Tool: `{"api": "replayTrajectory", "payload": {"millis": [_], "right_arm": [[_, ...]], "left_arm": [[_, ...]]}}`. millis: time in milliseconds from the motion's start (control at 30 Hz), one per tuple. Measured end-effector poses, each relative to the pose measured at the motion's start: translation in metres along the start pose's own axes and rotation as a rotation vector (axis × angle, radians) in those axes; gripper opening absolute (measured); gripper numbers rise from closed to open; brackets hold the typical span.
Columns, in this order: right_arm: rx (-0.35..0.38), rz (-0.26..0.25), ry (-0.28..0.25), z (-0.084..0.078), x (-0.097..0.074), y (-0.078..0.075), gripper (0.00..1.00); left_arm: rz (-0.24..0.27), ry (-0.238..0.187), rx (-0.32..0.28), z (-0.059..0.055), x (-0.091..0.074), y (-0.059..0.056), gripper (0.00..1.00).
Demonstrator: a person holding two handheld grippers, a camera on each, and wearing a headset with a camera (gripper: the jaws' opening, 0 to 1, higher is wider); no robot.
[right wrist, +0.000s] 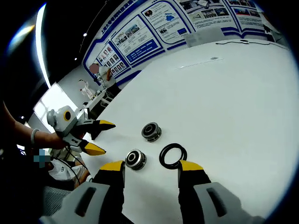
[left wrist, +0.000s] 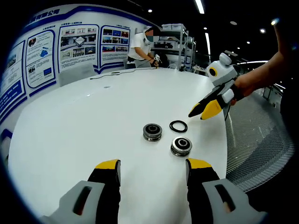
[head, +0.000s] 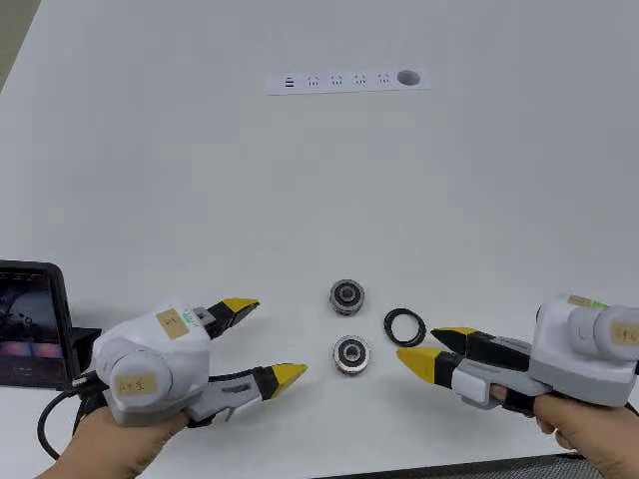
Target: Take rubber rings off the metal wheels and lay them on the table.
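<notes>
Between left gripper (head: 278, 337) and right gripper (head: 419, 346), fingers released, lie two metal wheels (head: 346, 296) (head: 351, 354) and one rubber ring (head: 404, 326)

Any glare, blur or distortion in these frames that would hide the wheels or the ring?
Head view: even light, soft shadows; the far wheel, near wheel and loose ring are sharp. Left gripper view: fisheye curves the table edge, and ceiling lights flare. Right gripper view: same curving; a bright patch at left is blown out, but the parts are readable.

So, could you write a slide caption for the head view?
Open left claw and open right claw flank two metal wheels and one loose rubber ring on a white table.
</notes>
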State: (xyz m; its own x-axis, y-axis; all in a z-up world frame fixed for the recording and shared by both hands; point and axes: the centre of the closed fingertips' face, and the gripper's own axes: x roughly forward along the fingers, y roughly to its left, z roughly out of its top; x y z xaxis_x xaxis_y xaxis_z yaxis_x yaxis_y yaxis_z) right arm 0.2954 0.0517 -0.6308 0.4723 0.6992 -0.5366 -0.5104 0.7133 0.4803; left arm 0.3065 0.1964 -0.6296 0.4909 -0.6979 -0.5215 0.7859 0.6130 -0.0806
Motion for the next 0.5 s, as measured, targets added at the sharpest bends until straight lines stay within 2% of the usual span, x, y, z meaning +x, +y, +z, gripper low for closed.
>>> {"api": "replayTrajectory", "payload": {"millis": [267, 500], "right_arm": [[-0.196, -0.028, 0.065, -0.012, -0.003, 0.003, 0.62], [-0.295, -0.042, 0.094, -0.018, -0.009, 0.007, 0.71]], "left_arm": [[0.003, -0.012, -0.013, -0.003, -0.013, -0.007, 0.6], [-0.007, -0.022, -0.019, -0.007, -0.022, -0.018, 0.65]]}}
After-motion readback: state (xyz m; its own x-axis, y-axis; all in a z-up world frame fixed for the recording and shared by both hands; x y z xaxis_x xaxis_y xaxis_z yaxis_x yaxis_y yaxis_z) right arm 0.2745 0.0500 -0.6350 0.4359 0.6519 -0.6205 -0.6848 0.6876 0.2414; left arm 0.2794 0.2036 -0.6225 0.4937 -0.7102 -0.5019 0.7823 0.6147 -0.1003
